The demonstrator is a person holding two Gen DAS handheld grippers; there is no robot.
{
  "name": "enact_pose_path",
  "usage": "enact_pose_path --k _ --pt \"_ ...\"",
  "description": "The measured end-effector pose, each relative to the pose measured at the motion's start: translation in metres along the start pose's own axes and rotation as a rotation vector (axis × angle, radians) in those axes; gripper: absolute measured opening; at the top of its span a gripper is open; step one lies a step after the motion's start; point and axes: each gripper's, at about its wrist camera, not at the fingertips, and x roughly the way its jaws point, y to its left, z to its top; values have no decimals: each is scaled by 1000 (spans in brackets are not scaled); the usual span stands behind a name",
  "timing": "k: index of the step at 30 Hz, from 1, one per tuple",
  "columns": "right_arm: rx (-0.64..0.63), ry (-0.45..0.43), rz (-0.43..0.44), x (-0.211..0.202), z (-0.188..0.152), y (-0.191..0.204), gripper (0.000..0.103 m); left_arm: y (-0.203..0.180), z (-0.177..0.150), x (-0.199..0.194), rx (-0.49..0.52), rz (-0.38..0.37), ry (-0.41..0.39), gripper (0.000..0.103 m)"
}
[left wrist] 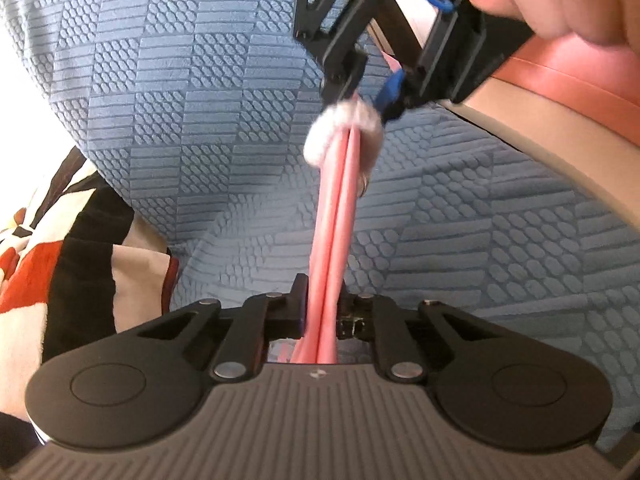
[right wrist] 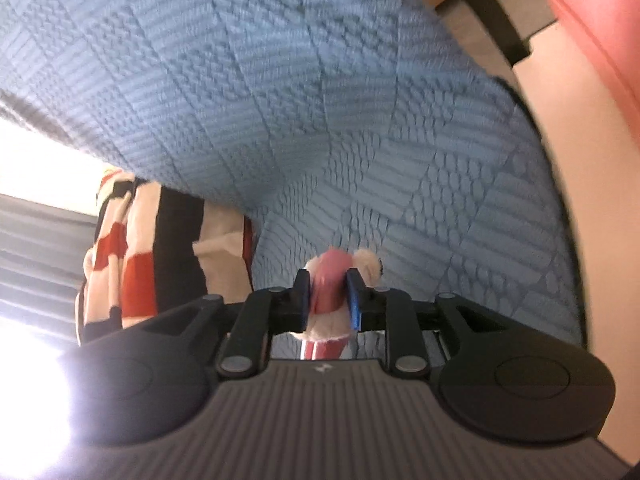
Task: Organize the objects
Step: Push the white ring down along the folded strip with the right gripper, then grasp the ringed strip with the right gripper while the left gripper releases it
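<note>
Keep the pink band taut between you: your left tongs pinch its near end, your right tongs clamp its far looped end by the white fluffy trim, with open blue textured cover beneath and the patterned cushion left of both.

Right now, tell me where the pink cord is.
The pink cord is stretched above the blue textured cover, mid-frame in the left wrist view, between the left gripper and the right gripper, which clamps its white fluffy end.
</note>
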Motion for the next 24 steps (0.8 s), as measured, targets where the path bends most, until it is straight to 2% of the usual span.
enact_pose_path --k 4,7,10,17,24 --pt "-29 65 -8 16 -13 8 23 1 0 0 -14 -13 6 13" --pt "-58 64 -36 17 -13 15 26 4 0 2 -36 -30 19 13" --pt "-35 56 -10 12 -13 15 35 10 1 4 -88 -58 34 13" --pt "-35 100 -8 14 -31 16 35 19 -1 9 -158 -75 76 13" --pt "-7 165 11 30 -39 13 33 23 0 10 -173 -91 79 14"
